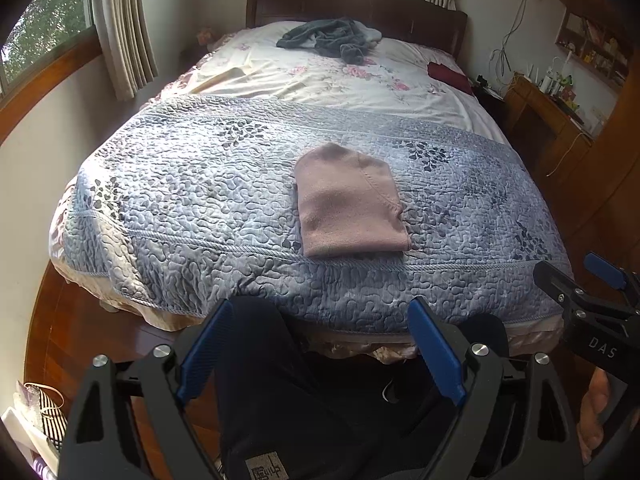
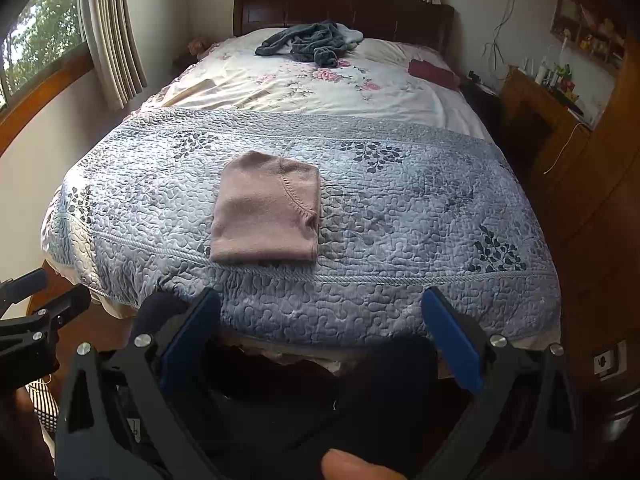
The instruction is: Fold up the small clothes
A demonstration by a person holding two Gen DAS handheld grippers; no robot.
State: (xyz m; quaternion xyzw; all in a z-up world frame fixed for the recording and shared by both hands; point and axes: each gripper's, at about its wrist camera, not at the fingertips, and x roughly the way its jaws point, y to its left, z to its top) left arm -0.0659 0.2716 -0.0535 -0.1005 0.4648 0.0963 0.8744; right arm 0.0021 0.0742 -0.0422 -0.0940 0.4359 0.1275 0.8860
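Blue-padded fingers (image 1: 200,354) of both grippers spread wide, empty, short of the folded pink knit garment (image 1: 350,202); crumpled grey clothing (image 1: 326,38) apparently left.

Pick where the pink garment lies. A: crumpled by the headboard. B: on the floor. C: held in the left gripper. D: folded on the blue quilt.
D: the pink garment sits as a neat folded rectangle on the blue quilt, and both grippers, left and right, are open and empty, held back from it.
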